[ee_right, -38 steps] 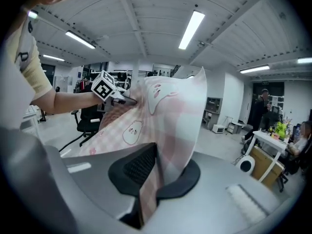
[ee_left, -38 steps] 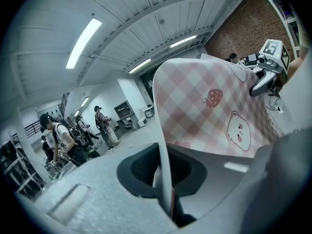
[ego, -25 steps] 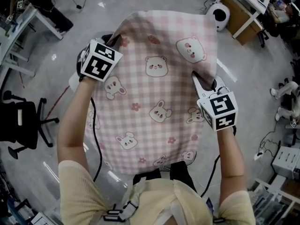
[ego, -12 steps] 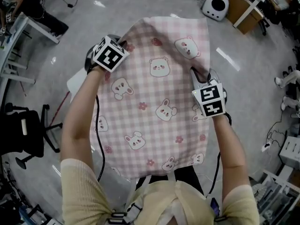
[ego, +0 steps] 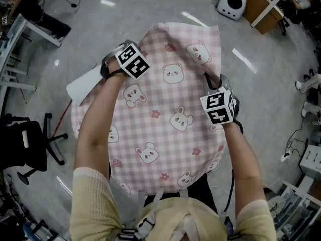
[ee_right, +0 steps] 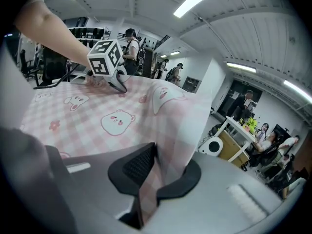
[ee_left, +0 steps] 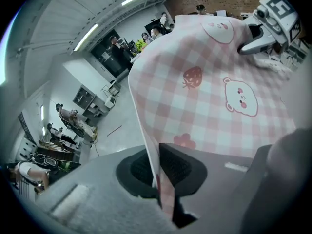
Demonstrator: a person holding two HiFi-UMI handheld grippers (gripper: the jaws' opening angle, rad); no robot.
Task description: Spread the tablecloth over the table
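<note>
Your left claw (ee_left: 158,175) and right claw (ee_right: 150,178) each pinch the tablecloth (ego: 170,119) edge. Hold it taut and lower it evenly over the tabletop (ego: 83,87).

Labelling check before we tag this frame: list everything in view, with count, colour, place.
tablecloth: one, pink and white check with bear and rabbit prints, stretched between both grippers
table: one, white, only a corner showing past the tablecloth's left edge
office chair: one, black, floor at far left
round device: one, white, floor at top right
wooden cabinet: one, brown, beside the round device
bystanders: several, mostly dark clothes, far background of both gripper views
left gripper: one, grey, shut on the tablecloth's edge
right gripper: one, grey, shut on the tablecloth's edge
forearms: two, bare, reaching forward from cream sleeves
</note>
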